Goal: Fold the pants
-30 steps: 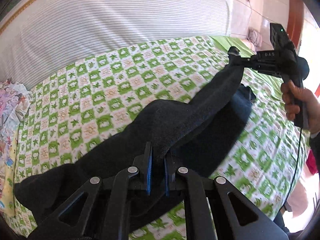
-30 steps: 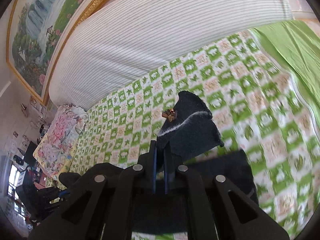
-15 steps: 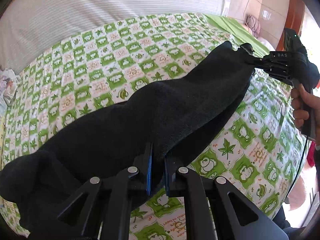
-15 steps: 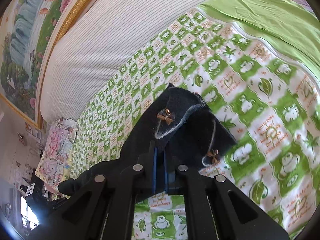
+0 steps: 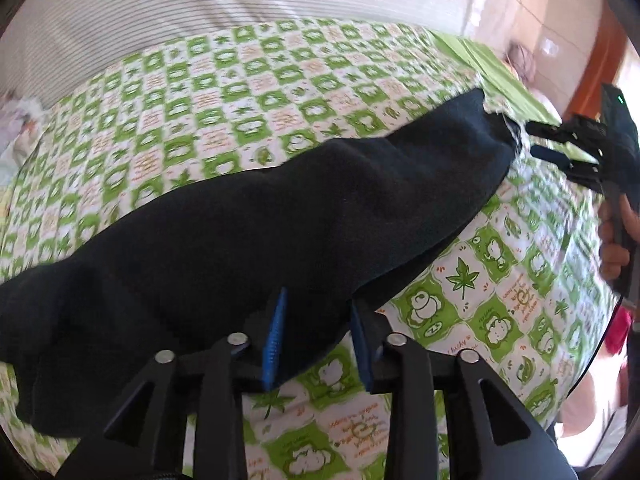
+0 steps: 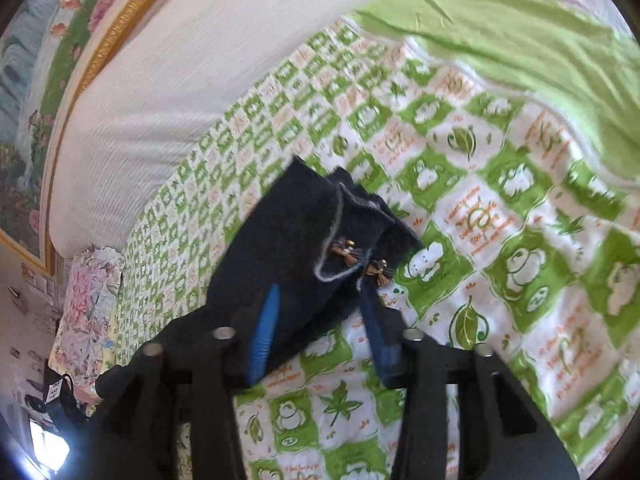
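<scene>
Both the left gripper (image 5: 318, 336) and right gripper (image 6: 320, 316) have just spread apart, releasing the dark fleece pants (image 5: 256, 236) onto the green-checked bed (image 5: 492, 304).

- Pants (image 5: 280, 220) lie along the sheet (image 5: 248, 92), from lower left to upper right in the left wrist view.
- Left gripper (image 5: 316, 336) at the pants' near edge, cloth between its parted jaws.
- Right gripper (image 6: 320, 320) at the hem end, just beside the bows (image 6: 346, 252); jaws parted.
- Mattress (image 5: 200, 4) behind the sheet.
- Blanket (image 6: 520, 44) at the sheet's far right.
- Pillow (image 6: 88, 300) at the far left.
</scene>
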A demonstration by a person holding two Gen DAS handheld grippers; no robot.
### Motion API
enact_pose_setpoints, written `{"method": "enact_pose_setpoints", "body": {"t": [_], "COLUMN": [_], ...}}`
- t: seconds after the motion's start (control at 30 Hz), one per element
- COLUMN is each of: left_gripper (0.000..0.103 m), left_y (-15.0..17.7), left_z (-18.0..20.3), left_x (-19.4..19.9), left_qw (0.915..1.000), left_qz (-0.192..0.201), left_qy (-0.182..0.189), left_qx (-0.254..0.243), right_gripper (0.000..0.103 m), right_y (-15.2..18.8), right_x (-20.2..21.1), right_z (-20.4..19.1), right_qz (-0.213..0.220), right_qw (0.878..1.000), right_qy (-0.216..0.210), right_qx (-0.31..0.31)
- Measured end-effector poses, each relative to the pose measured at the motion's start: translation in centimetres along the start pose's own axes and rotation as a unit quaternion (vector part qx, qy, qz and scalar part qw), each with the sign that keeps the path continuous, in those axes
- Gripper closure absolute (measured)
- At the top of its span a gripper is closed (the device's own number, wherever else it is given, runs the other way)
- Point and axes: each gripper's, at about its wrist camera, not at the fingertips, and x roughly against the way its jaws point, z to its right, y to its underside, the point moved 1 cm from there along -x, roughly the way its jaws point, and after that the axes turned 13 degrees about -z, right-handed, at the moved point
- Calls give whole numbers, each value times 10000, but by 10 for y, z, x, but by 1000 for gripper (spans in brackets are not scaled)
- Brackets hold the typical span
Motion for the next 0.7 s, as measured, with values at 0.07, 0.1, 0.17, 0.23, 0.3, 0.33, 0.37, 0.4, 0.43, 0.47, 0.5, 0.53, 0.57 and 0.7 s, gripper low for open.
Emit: {"method": "enact_pose_setpoints", "body": {"t": [0.07,0.1,0.17,0.23,0.3,0.33,0.37,0.4,0.43,0.47,0.5,0.53,0.57,0.7], "left_gripper": [66,65,65,65,65,65,65,65,65,65,65,65,65,58], "left_y": [9,14,23,32,41,45,49,53,57,61,66,69,71,84], "left_z": [-9,-14,-21,-34,-47,-53,-60,-67,-75,-82,-89,-95,-100,-124], "left_x": [8,11,17,22,28,30,33,36,39,42,46,50,52,67], "left_qw": [9996,9991,9981,9964,9940,9929,9916,9902,9884,9869,9854,9839,9826,9758], "left_qz": [58,91,128,154,208,230,251,274,306,344,386,421,452,611], "left_qy": [116,139,119,143,201,217,217,213,217,212,193,170,154,35], "left_qx": [268,389,584,821,1054,1144,1246,1356,1469,1560,1647,1730,1796,2101], "right_gripper": [54,54,54,54,54,54,54,54,54,54,54,54,54,54], "right_y": [5,7,13,20,28,31,35,39,43,46,50,54,58,75], "right_x": [8,10,12,10,7,6,3,0,-5,-10,-14,-18,-22,-42], "right_z": [-12,-18,-33,-47,-62,-69,-76,-83,-92,-100,-107,-113,-120,-148], "right_qz": [83,95,89,39,-27,-61,-99,-138,-206,-271,-336,-384,-451,-741], "right_qw": [9998,9996,9988,9978,9962,9954,9944,9934,9921,9909,9895,9884,9869,9794], "right_qy": [-20,-59,-159,-193,-289,-321,-345,-358,-390,-429,-466,-476,-495,-607], "right_qx": [183,264,453,635,823,902,996,1079,1177,1245,1324,1391,1468,1780]}}
